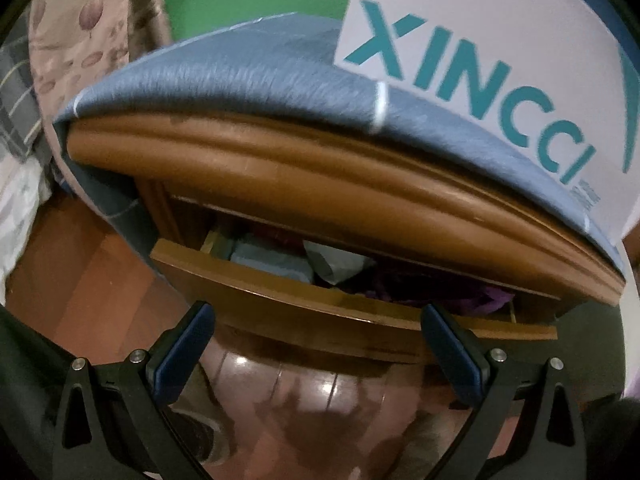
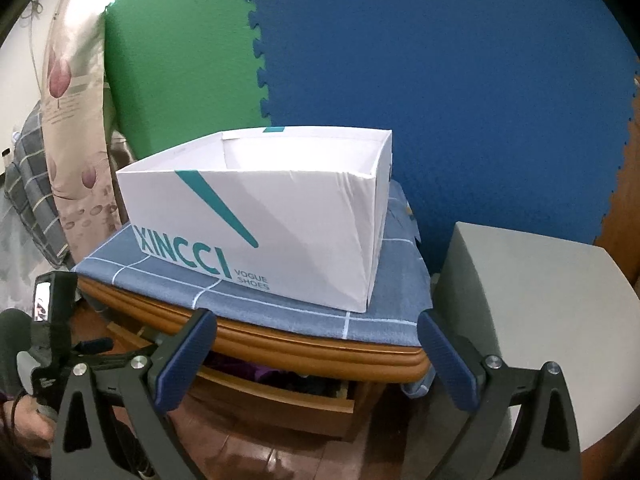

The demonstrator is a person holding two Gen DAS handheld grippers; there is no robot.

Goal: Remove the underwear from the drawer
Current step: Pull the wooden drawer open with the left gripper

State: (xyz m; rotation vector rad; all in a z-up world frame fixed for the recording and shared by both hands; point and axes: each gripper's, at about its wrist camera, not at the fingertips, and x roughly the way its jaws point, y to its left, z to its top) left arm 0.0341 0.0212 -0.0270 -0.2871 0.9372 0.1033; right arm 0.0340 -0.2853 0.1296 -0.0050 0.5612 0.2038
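Note:
A wooden nightstand has its top drawer pulled partly out. Inside lie folded clothes: a light blue piece, a pale grey-green piece and dark purple underwear. The drawer also shows in the right wrist view, with purple fabric inside. My left gripper is open and empty, just in front of and below the drawer front. My right gripper is open and empty, higher, in front of the nightstand's top edge.
An open white XINCCI shoe box stands on a blue checked cloth on the nightstand. A grey-white box stands at the right. Green and blue foam mats cover the wall. Bedding lies at the left. The floor is glossy wood.

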